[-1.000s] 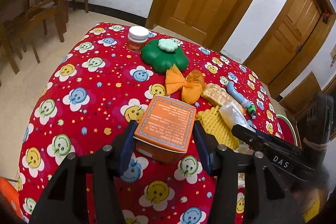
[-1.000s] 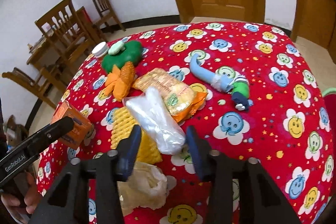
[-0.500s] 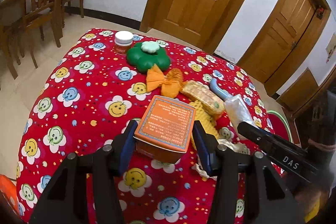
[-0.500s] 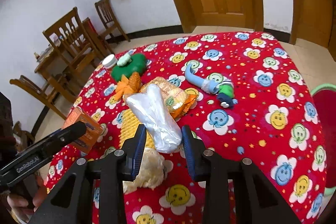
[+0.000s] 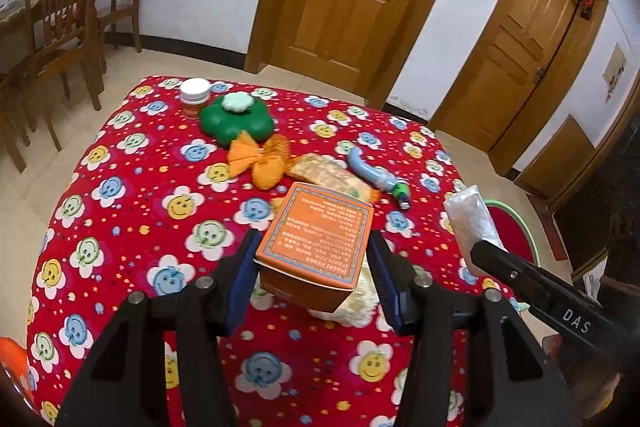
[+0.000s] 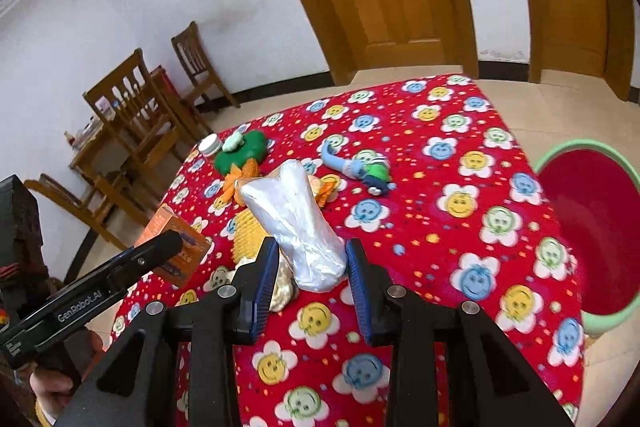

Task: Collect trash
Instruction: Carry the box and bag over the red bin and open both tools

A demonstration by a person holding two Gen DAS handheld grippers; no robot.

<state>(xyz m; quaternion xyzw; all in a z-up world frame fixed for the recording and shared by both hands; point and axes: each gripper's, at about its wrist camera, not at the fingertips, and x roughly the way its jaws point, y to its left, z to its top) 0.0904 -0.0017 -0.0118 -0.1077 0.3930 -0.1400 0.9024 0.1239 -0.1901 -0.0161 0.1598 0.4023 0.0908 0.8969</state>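
The left gripper (image 5: pixel 312 267) is clamped on the orange printed cardboard box (image 5: pixel 316 241) and the right gripper (image 6: pixel 312 271) on the crinkled clear plastic bag (image 6: pixel 296 223), both raised over the table's near edge, probably bound for the green-rimmed red basin (image 6: pixel 592 227).

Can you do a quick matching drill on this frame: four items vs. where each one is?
Items:
1. orange box
2. clear plastic bag
3. white-lidded jar
4. red basin with green rim

Places:
A. on the floor beside the table
B. between the left gripper's pads
C. between the right gripper's pads
D. on the cloth, next to the green flower-shaped box

Pairs: 1-B, 2-C, 3-D, 4-A
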